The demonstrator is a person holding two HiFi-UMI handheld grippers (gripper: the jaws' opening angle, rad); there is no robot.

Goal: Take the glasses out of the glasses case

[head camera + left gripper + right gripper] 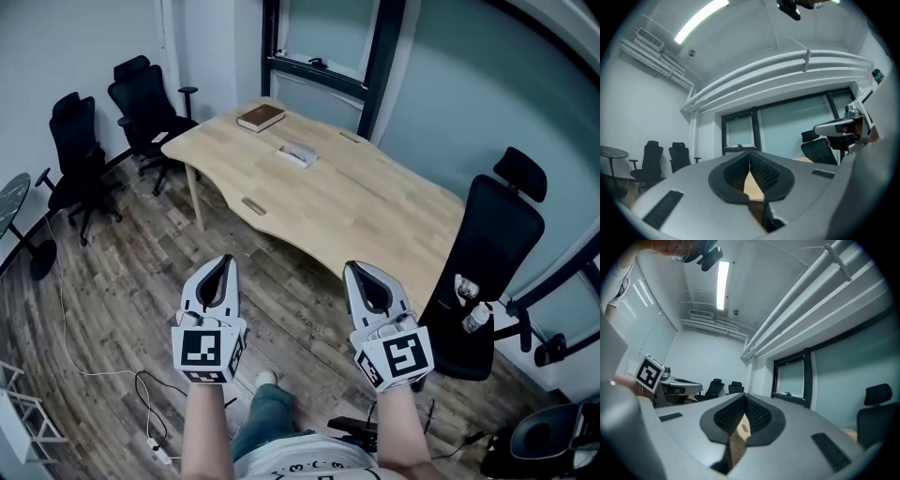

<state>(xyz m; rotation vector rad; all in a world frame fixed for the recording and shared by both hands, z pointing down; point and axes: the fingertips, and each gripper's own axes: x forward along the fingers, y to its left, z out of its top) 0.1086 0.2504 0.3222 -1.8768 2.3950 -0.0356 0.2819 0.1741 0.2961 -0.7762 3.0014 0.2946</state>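
**In front of the table, both grippers closed and empty**

On the plank floor (112,309), a long wooden table (375,211) is standing below the window. A black office chair (492,253) is sitting at its near right end, and more black chairs (141,98) are lining the left wall. The person is holding the left gripper (224,262) and the right gripper (362,270) level and side by side, short of the table. Each is showing its jaws pressed together with nothing between them. A brown book (261,117) is lying at the table's far end. The glasses case (296,154), small and pale, is resting near the book, well apart from both grippers.
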